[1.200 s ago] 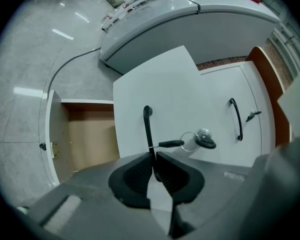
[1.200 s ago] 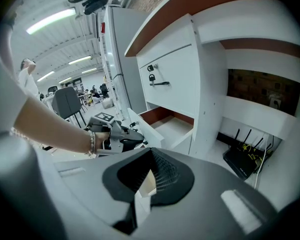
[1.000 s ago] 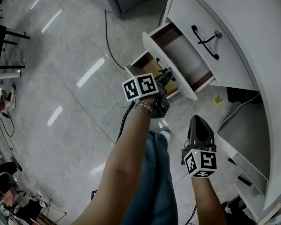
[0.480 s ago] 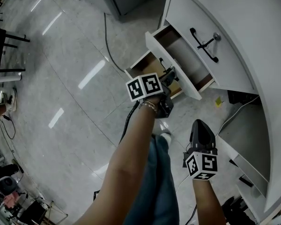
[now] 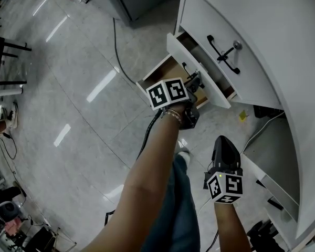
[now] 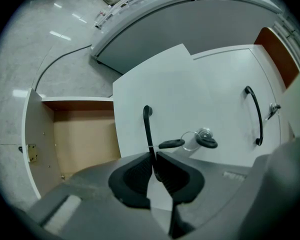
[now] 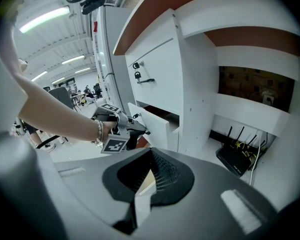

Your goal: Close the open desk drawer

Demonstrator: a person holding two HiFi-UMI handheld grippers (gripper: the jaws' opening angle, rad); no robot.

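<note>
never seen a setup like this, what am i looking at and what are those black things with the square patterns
There is no robot here. A person holds a two-jaw gripper in each hand, and the patterned cubes are part of those grippers. The head view comes from a camera on the person's head, looking down at the floor and a white desk. The other two views come from cameras riding on the grippers, each looking along its own jaws. The left gripper is shut on the black handle of the partly open drawer. The right gripper is held back from the desk, jaws together, holding nothing. Keys hang in a lock beside the drawer.
</note>
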